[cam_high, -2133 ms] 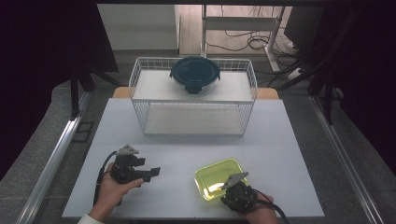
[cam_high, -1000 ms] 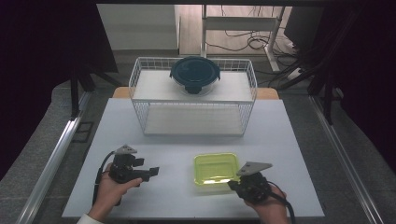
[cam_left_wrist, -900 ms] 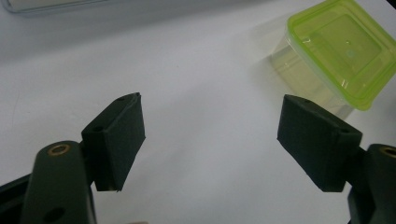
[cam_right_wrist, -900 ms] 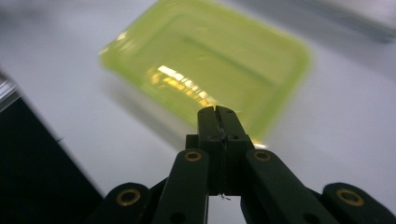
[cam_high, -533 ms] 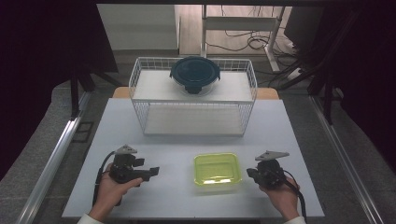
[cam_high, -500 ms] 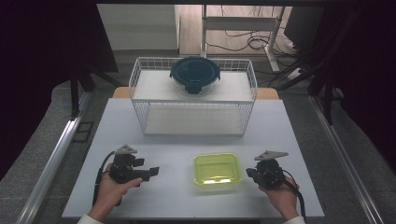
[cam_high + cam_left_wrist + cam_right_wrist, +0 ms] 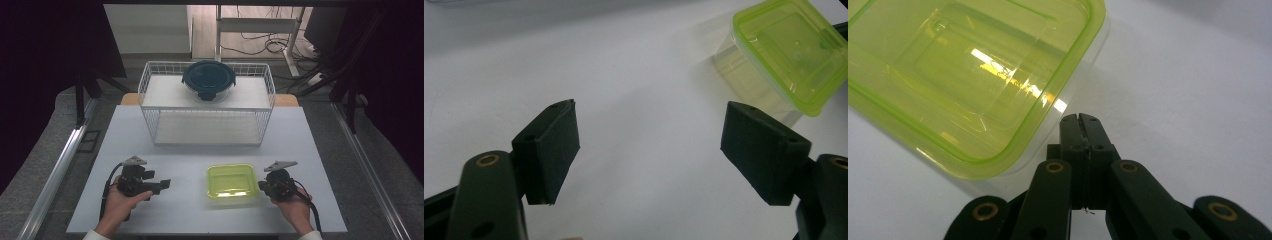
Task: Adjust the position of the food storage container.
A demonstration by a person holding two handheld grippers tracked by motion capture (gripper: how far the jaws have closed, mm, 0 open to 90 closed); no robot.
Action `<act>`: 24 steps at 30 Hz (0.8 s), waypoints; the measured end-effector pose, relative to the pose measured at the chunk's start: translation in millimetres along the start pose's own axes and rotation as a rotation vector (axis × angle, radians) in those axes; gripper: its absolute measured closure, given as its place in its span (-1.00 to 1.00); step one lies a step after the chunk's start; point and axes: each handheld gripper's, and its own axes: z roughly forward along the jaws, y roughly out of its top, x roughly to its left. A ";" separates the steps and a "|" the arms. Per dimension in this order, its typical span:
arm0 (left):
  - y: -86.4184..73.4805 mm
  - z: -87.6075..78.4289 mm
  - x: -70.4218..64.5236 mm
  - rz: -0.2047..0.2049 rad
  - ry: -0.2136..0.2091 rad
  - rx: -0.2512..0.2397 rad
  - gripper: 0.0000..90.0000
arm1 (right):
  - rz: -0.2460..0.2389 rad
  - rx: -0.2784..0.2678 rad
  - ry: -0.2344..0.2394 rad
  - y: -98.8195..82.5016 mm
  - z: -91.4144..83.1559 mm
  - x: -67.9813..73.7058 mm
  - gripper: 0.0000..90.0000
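Green box [image 7: 232,181] sits lid-on near the tabletop's front edge, a bit right of centre, flat on the white tabletop [image 7: 200,150]. My left gripper [image 7: 162,185] rests toward the front-left corner, well apart from the box, jaws spread wide with nothing between them; in the left gripper view my left gripper [image 7: 649,145] frames bare table, and the box [image 7: 791,50] is off past the right pad. My right gripper [image 7: 261,186] lies just beside the box's right side, jaws clenched together on nothing. In the right gripper view my right gripper [image 7: 1079,120] has its closed tips right at the box [image 7: 973,75] rim corner; can't tell if they touch it. At the tabletop's back edge: wire basket [image 7: 150,95], upside-down like a shelf, with a dark round tub [image 7: 208,79] on top.
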 end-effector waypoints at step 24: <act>-0.2 -0.5 1.9 -0.007 -0.001 -0.002 -0.49 | -0.072 0.008 0.047 27.6 26.4 32.7 0.98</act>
